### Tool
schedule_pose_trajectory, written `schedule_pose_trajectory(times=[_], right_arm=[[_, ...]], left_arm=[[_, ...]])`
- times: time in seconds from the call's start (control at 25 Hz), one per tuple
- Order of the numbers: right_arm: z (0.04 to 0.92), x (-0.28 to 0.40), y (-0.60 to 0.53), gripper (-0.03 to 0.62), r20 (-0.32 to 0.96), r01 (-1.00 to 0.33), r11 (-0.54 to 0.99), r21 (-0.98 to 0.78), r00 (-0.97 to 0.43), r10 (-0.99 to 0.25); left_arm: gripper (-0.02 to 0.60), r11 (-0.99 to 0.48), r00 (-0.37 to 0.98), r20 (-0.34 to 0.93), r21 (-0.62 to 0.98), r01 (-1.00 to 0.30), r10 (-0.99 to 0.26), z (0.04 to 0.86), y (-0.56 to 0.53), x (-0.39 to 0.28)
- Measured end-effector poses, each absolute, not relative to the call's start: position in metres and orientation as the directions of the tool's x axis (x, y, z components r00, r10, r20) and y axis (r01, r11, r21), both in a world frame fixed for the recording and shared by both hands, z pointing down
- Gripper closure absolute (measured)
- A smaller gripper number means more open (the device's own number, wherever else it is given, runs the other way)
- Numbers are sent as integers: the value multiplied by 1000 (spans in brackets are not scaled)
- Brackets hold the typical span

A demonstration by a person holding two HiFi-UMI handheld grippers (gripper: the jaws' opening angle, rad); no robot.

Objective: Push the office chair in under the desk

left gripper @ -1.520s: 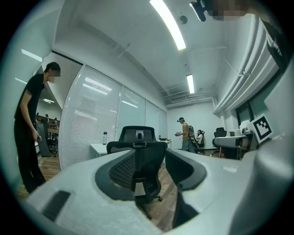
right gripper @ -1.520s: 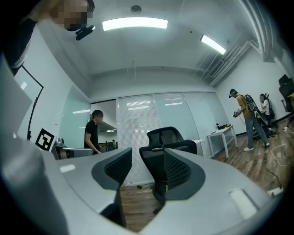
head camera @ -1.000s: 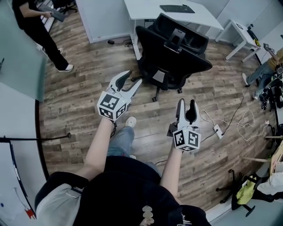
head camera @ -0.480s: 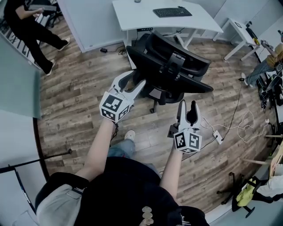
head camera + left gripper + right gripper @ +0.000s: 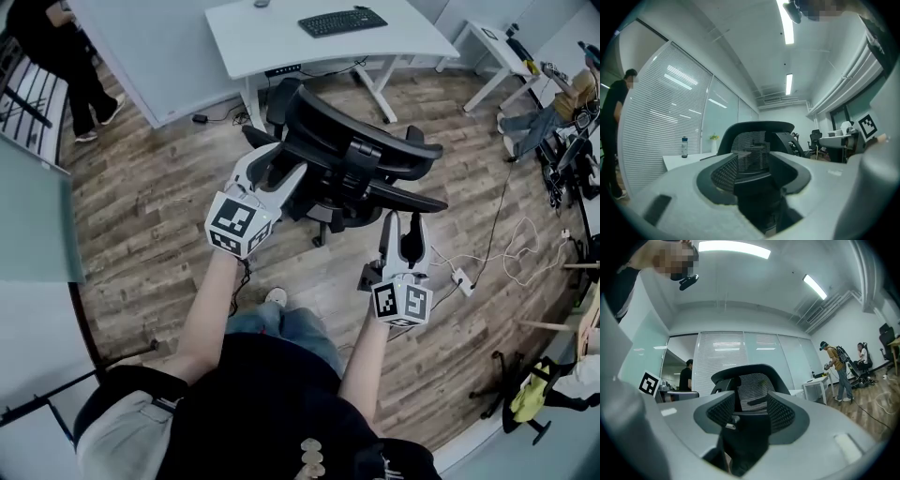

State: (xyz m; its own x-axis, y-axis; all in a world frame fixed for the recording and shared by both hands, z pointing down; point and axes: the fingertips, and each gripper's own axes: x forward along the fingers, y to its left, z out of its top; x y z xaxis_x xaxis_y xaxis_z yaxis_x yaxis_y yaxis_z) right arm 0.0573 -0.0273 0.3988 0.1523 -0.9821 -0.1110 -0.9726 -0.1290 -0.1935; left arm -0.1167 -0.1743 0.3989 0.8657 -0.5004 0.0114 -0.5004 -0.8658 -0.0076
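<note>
Left gripper [image 5: 279, 165] is standing wide open and empty, tips lying just beside the left edge of the chair [image 5: 361, 150] back; contact not resolvable. Right gripper [image 5: 401, 221], also open and empty, is hanging nearer, short of the chair. Chair is sitting out from the desk [image 5: 272, 42], back facing the grippers, desk lying beyond. Judgement: push is running far-ward; left is closer.

The person wears a black top [image 5: 272, 412] with a grey short sleeve [image 5: 122, 441] at lower left, blue jeans [image 5: 281, 328] and a white shoe [image 5: 275, 297]. The left gripper [image 5: 281, 169] and right gripper [image 5: 401, 225] are pale grey, each bearing a black-and-white marker cube [image 5: 234, 225].
</note>
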Motion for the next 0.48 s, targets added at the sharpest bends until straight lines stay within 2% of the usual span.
schedule_pose_trajectory(times=[0.32,0.48], right_arm=[[390,81,-43,388,-105,-975,-131,-178,152,-983],[388,84,-55,388,-86,-986,-87,-140,99,-991]], left_arm=[[379,-857,857,13,-1,-516,-516,392,-198,-101],[380,-857,856,26,-12,-516,-516,393,-203,-95]])
